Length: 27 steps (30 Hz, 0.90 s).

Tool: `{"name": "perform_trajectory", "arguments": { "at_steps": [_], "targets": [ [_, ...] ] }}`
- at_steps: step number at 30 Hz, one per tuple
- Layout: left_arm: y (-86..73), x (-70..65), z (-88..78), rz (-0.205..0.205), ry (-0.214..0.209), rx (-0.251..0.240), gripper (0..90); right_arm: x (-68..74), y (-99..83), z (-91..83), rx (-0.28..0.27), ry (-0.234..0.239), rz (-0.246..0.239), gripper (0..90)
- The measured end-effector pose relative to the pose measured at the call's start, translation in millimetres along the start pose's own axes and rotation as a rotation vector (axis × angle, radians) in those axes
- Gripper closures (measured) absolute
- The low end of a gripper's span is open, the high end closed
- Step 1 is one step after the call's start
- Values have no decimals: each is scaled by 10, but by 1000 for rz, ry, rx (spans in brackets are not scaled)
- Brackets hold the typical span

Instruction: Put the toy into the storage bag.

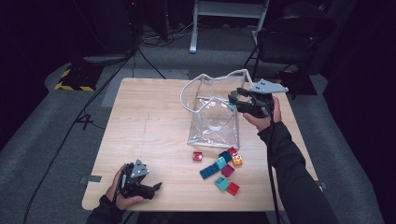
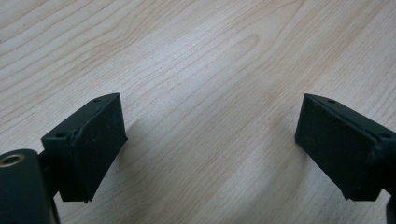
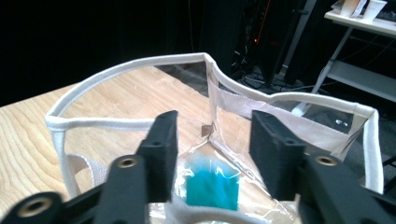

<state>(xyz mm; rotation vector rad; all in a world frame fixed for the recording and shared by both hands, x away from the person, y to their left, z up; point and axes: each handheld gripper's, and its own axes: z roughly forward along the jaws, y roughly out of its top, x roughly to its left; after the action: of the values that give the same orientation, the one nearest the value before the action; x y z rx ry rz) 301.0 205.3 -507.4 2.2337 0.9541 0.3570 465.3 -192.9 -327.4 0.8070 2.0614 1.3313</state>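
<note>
Wooden table: left half bare, with room out to its edges. Clear bag, white-trimmed, stands open right of centre; a teal brick (blurred) shows below its rim, beneath the jaws. Loose bricks lie clustered toward the near edge. Right gripper: held level over the bag's mouth, jaws parted, pinching nothing. Left gripper: resting at the near left corner, jaws spread wide over bare wood.
</note>
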Motion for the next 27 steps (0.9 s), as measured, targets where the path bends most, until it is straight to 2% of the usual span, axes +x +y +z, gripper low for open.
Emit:
{"name": "perform_trajectory", "arguments": {
  "at_steps": [8, 15, 18, 27],
  "targets": [
    [-2, -2, 0, -3, 1, -1, 90, -8, -42, -61, -6, 6, 2, 515],
    [-2, -2, 0, -4, 1, -1, 90, -18, -49, -248, -36, 1, 8, 488],
    [-2, -2, 0, -4, 1, -1, 90, 11, -54, -343, -50, 7, -9, 481],
    [-1, -2, 0, -4, 1, -1, 90, 24, -154, -556, -66, -3, -19, 441]
  ]
}}
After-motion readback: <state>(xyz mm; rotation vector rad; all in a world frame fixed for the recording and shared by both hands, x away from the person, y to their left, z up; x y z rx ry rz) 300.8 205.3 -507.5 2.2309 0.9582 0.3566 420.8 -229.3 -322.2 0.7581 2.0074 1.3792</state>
